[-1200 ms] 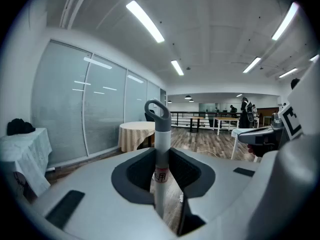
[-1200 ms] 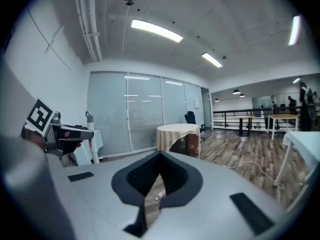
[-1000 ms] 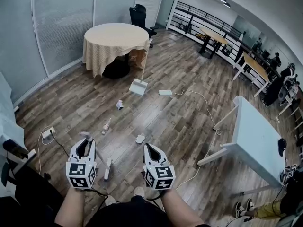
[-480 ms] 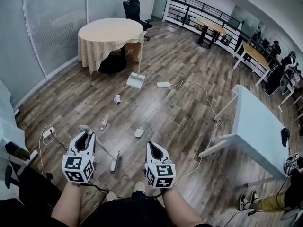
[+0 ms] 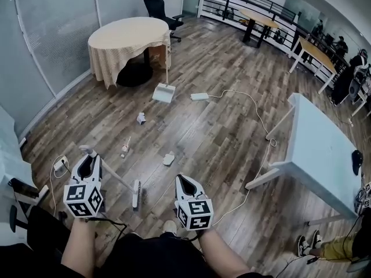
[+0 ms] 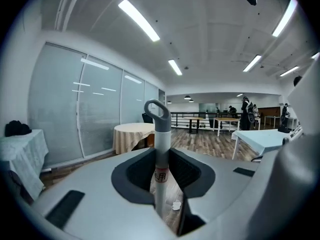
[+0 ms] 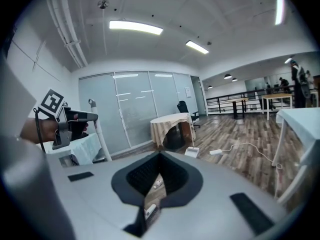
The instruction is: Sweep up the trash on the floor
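My left gripper (image 5: pixel 87 158) is shut on the grey-white broom handle (image 5: pixel 110 175), which slants down to the broom head (image 5: pixel 136 193) on the wood floor. In the left gripper view the handle (image 6: pixel 159 149) stands upright between the jaws, its hanging loop on top. My right gripper (image 5: pixel 182 181) hovers beside the broom head, shut with nothing in it. Ahead on the floor lie a crumpled paper (image 5: pixel 168 158), a small piece of litter (image 5: pixel 124 149) and another paper wad (image 5: pixel 141 118). A white dustpan (image 5: pixel 163 92) stands farther off by the round table.
A round table with a beige cloth (image 5: pixel 127 36) and an office chair (image 5: pixel 157 4) are at the back. A white power strip (image 5: pixel 200 97) trails a cable across the floor toward a white table (image 5: pixel 322 155) on the right. Another power strip (image 5: pixel 59 165) lies at the left.
My left gripper has shifted left and slightly up with the broom handle; the broom head has slid a little forward. The right gripper has hardly moved.
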{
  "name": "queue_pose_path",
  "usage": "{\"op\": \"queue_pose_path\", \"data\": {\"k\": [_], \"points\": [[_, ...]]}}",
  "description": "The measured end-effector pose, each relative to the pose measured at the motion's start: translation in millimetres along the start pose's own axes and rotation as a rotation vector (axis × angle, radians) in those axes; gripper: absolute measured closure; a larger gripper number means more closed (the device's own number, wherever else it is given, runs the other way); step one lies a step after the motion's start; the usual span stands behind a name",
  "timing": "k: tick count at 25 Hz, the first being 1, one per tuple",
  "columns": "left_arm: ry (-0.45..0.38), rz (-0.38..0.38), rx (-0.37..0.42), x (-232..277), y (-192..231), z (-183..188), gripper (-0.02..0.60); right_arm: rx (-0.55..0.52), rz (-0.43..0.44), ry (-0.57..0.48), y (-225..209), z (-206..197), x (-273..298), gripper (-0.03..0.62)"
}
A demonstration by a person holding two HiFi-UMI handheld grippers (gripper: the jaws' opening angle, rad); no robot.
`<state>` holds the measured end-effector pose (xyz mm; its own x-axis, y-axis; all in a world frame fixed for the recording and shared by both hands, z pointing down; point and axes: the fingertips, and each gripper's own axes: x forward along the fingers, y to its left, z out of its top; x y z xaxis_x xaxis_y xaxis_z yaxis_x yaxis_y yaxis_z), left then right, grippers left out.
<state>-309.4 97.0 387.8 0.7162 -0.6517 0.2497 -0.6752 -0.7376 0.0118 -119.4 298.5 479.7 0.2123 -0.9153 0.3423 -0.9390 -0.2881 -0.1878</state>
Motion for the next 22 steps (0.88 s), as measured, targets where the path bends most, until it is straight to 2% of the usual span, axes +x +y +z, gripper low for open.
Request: {"op": "queue_pose_path", "data": {"k": [7, 14, 18, 22], "points": [[-0.007, 0.012, 0.035, 20, -25, 10, 0.494, -0.032, 0.047, 0.03, -27, 5, 2, 0.582], [-0.063, -0.003, 0.015, 49, -33, 40, 0.494, -0.021, 0.03, 0.046, -49, 4, 11, 0.582], [-0.115, -0.073, 0.028, 67, -49, 66, 0.494, -0.025, 0.025, 0.053, -55, 12, 29, 0.582], [-0.136, -0.202, 0.044, 95, -66, 75, 0.494, -0.045, 0.022, 0.063, -56, 19, 60, 0.582]]}}
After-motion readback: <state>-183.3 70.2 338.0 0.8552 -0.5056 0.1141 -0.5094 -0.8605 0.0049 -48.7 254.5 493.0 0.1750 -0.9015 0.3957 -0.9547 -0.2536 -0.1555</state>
